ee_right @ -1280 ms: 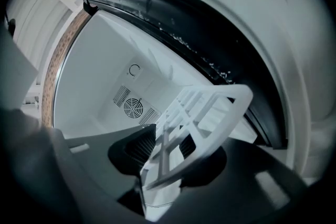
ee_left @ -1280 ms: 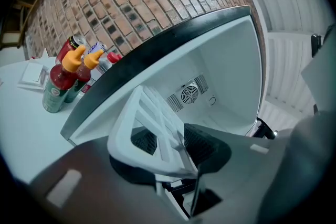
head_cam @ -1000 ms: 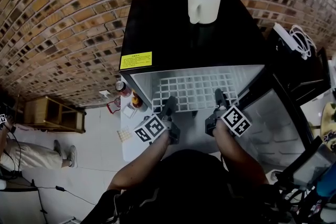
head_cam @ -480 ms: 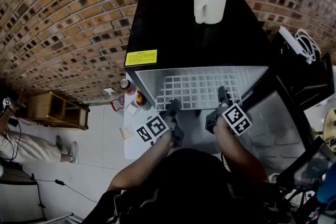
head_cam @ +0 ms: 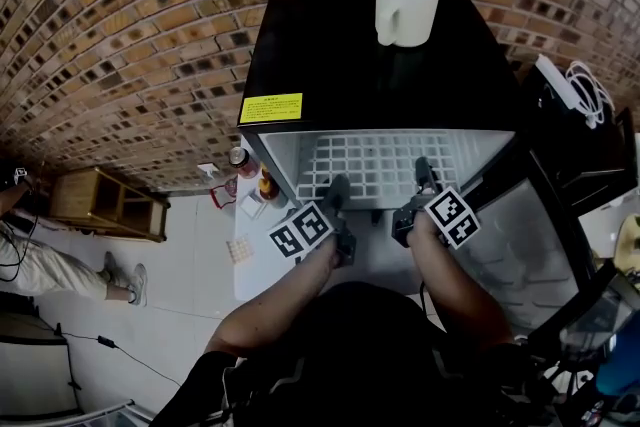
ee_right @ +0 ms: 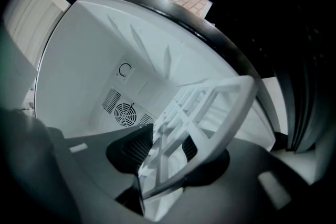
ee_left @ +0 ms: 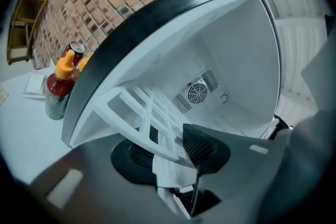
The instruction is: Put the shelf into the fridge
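At fridge (head_cam: 360,65) mouth, shelf (head_cam: 380,165) lies between just-opening jaws of both hand-held grippers (head_cam: 337,190) (head_cam: 422,173).

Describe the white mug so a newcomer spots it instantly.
Find the black fridge against the brick wall, door open. On its top, near the back edge, stands a white mug with a handle, the only object there; the yellow label is a flat sticker.

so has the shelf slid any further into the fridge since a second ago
No, the shelf still juts as far out of the fridge; only the view shifted.
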{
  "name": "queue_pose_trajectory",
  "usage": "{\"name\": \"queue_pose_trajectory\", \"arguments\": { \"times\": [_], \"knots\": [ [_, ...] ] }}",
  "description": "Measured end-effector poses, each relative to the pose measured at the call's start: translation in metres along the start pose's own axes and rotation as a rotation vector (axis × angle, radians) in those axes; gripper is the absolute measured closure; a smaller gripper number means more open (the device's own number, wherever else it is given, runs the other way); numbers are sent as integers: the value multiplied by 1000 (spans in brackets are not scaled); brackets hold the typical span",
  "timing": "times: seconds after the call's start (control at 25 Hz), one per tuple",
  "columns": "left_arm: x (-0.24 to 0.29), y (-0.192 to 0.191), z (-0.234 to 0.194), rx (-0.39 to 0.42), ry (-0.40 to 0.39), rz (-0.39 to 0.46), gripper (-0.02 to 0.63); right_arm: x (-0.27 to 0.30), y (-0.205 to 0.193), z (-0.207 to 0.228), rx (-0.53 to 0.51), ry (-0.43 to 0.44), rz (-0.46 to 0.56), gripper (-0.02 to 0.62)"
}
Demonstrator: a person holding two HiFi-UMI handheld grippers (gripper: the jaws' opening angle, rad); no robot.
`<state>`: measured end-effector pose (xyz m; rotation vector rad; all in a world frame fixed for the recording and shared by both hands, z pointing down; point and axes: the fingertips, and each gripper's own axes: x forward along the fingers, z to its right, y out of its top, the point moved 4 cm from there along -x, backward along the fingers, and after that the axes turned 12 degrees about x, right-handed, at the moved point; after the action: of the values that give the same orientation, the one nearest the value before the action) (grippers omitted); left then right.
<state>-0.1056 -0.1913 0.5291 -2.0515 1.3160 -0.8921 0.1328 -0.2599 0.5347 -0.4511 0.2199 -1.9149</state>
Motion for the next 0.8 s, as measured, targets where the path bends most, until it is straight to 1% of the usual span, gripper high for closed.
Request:
{"name": "queue_pose_trajectory", "arguments": {
  "times": [0.12, 0.2, 0.28, 0.36, 0.4, 0.44, 0.48, 0.52, 0.8],
  "knots": [
    [4, 5, -1, 65, 22, 39, 446, 4, 0, -2, -7, 36, -56, 413],
    [2, 9, -3, 86, 36, 57, 445, -1, -5, -5, -58, 54, -112, 414],
    [5, 11, -4, 78, 31, 64, 445, -10, -9, -6, -92, 54, -131, 415],
    [11, 9, -5, 41, 18, 59, 443, -21, -10, -6, -71, 51, -132, 417],
    [13, 8, -6, 23, 17, 58, 442, -25, -12, -6, -59, 52, -134, 426],
    [15, 9, -7, 12, 20, 60, 442, -27, -13, -7, -51, 54, -138, 456],
    [15, 9, -7, 7, 25, 62, 443, -28, -14, -9, -48, 54, -142, 473],
    [15, 9, -8, 7, 28, 63, 443, -29, -15, -9, -47, 53, -146, 476],
    [20, 9, -9, -3, 23, 44, 441, -18, -12, -9, -50, 31, -163, 479]
  ]
}}
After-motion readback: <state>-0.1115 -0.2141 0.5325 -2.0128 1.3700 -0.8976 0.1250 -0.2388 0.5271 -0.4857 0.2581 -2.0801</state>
